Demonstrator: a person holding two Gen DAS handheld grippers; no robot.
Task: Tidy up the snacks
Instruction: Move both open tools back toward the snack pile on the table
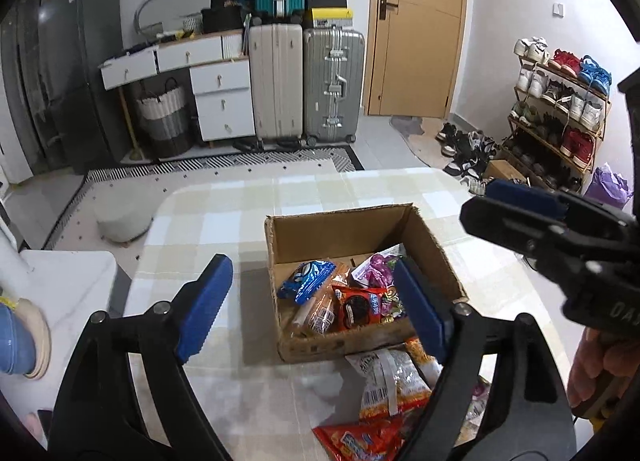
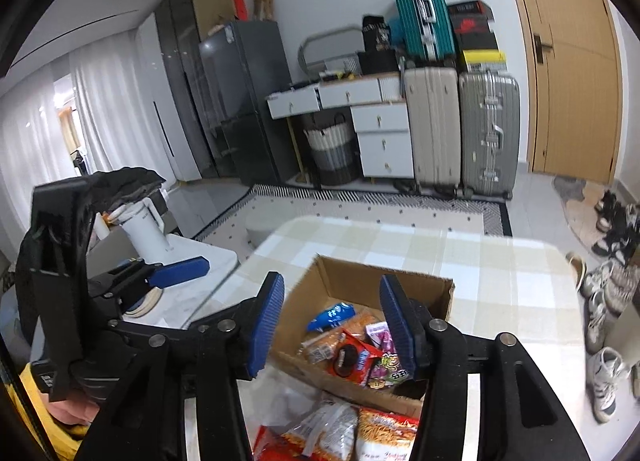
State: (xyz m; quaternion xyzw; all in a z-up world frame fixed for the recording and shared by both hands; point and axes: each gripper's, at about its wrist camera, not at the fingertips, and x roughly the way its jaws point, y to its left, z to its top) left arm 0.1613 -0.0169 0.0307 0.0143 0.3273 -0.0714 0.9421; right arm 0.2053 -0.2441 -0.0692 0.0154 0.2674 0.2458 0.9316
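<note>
An open cardboard box (image 1: 436,257) stands on the checked tablecloth and holds several snack packs: a blue pack (image 1: 306,281), a red cookie pack (image 1: 358,307) and a purple pack (image 1: 376,271). More packs lie on the table in front of the box, among them a clear orange-snack bag (image 1: 390,383) and a red bag (image 1: 360,441). My left gripper (image 1: 312,309) is open and empty, above the box's near side. My right gripper (image 2: 334,327) is open and empty, over the box (image 2: 352,281); it also shows at the right of the left wrist view (image 1: 520,205). Loose bags (image 2: 384,435) lie below it.
A white side table (image 2: 192,289) with a white kettle (image 2: 144,229) stands left of the table. Suitcases (image 1: 304,85), white drawers (image 1: 222,97) and a basket stand at the far wall. A shoe rack (image 1: 560,113) is at the right, and a grey pouf (image 1: 122,223) on the rug.
</note>
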